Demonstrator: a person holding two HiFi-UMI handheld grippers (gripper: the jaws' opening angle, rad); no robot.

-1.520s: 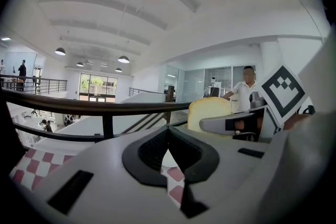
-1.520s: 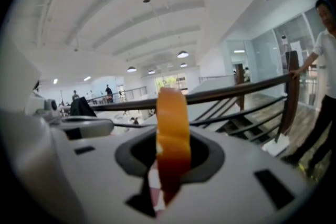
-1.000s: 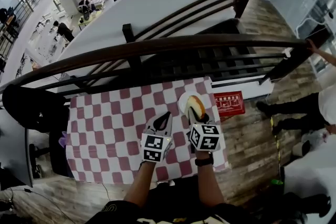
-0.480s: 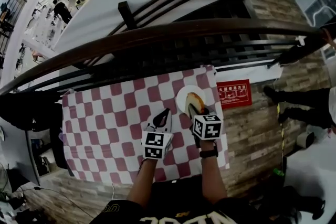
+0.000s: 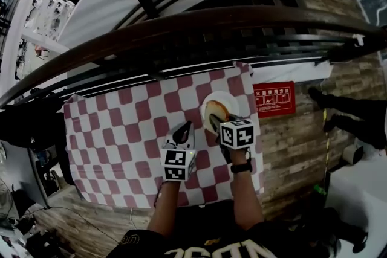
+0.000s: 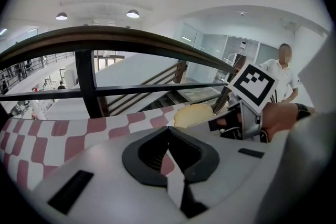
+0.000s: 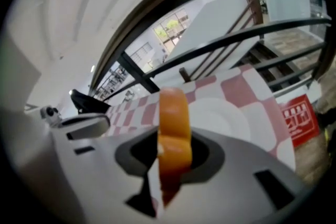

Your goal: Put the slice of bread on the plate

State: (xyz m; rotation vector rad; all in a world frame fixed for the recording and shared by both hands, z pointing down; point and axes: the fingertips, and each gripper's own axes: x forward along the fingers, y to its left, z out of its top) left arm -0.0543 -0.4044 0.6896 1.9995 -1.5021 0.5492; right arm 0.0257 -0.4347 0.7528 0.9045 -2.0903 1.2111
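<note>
A: Right gripper (image 5: 216,122). What do we log?
B: Jaws clamped on the slice of bread (image 7: 172,131). In the right gripper view we see it standing on edge between the pads, orange crust toward the camera.

A: Where does the slice sit?
B: Over the white plate (image 5: 233,99). In the head view it overlaps the plate's near-left part. We can't tell whether it touches the plate or hangs just above it.

A: Plate location?
B: On the red-and-white checked cloth (image 5: 121,130), near its far right corner, close to the dark railing (image 5: 181,27).

A: Left gripper (image 5: 184,129)?
B: Jaws together, nothing between them. We note it just beside the right one, on its left, over the cloth, tips pointing toward the railing. Its own view shows the bread and the right gripper's marker cube ahead and to the right.

A: Anything else we mark?
B: A red sign (image 5: 273,98) past the cloth's right edge.
</note>
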